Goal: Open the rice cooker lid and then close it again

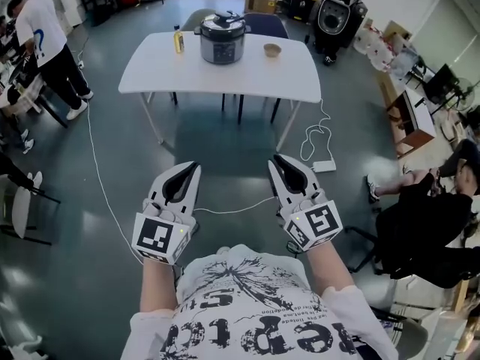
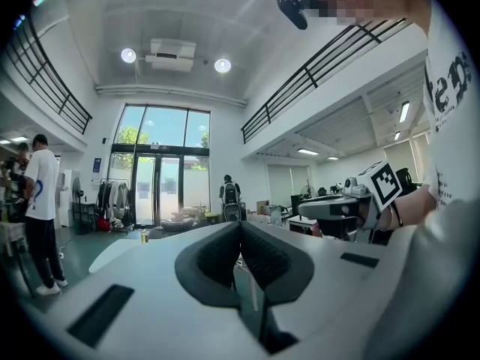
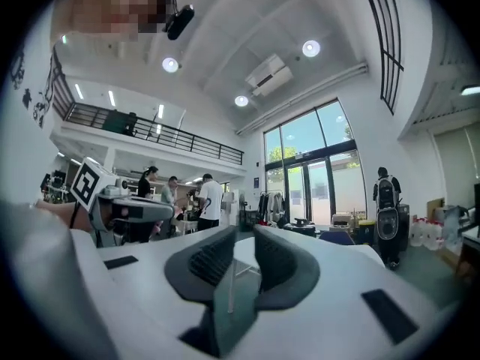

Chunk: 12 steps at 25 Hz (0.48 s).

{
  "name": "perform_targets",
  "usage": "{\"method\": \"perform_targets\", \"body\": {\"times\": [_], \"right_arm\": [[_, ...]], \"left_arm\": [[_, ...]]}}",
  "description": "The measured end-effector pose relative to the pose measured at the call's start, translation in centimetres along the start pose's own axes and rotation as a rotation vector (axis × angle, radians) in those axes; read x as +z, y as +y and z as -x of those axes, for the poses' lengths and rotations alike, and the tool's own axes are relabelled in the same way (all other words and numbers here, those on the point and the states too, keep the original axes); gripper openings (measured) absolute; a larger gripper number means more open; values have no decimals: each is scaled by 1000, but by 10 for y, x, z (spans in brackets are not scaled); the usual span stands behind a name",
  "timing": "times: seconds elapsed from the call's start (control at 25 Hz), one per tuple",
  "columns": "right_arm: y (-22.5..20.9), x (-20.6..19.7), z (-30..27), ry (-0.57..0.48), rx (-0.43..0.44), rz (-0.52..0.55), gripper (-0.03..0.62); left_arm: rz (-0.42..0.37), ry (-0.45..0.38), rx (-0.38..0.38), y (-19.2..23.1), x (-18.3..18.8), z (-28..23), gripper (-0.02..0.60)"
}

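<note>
Head view: both hand-held grippers were held out level and side by side above the grey floor (image 1: 225,141), well short of the white counter (image 1: 300,73). The rice cooker (image 1: 222,40) stood at the middle of the counter's far side with its lid (image 1: 222,22) down. A yellow bottle (image 1: 178,40) stood just to its left and a small bowl (image 1: 272,49) near it on the right. The left hand-held gripper (image 1: 191,168) and the right hand-held gripper (image 1: 278,159) each showed their jaws drawn in to a point. A white cable (image 1: 97,171) ran across the floor.

Left gripper view: the dark pads met at their tips, with nothing gripped. The counter's edge and the bottle showed to the left of the jaws, far off.

Right gripper view: the jaws were closed as well, with nothing held between them. People stood in the room beyond, and the other hand-held gripper showed at the left.
</note>
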State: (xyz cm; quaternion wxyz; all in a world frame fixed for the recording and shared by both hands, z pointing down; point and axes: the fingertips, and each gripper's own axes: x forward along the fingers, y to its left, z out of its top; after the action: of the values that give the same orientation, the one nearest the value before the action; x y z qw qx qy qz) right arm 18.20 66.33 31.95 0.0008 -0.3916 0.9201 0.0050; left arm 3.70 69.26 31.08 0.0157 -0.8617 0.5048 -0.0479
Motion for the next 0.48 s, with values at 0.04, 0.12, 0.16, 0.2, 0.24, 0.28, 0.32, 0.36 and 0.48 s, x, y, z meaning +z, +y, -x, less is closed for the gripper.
{"method": "perform_targets", "body": {"times": [0.04,0.12,0.16,0.2,0.24,0.28,0.32,0.36,0.48], "right_arm": [[2,3,-7,-27,-1,-11,157],[7,10,-20,-86,-14,-11,563],[8,13,-26,-107,-35,3,590],[8,14,-32,-117,-58,20,598],[7,12,-38,-114,-76,34,598],[6,9,-45,-104,-85,38,598],[4,6,-52,-90,-85,30,598],[1,3,-60,-75,-79,14,598],[-8,-7,-84,-37,-52,-3,597]], "left_arm": [[4,0,-2,7,-2,1,14],[14,1,-4,20,-7,5,14],[16,3,-7,25,-10,7,14],[17,6,-10,31,-13,7,14],[18,9,-14,37,-16,7,14],[20,10,-14,44,-19,6,14],[23,11,-12,51,-20,4,14],[26,10,-8,59,-21,0,14],[30,7,5,78,-24,-13,14]]}}
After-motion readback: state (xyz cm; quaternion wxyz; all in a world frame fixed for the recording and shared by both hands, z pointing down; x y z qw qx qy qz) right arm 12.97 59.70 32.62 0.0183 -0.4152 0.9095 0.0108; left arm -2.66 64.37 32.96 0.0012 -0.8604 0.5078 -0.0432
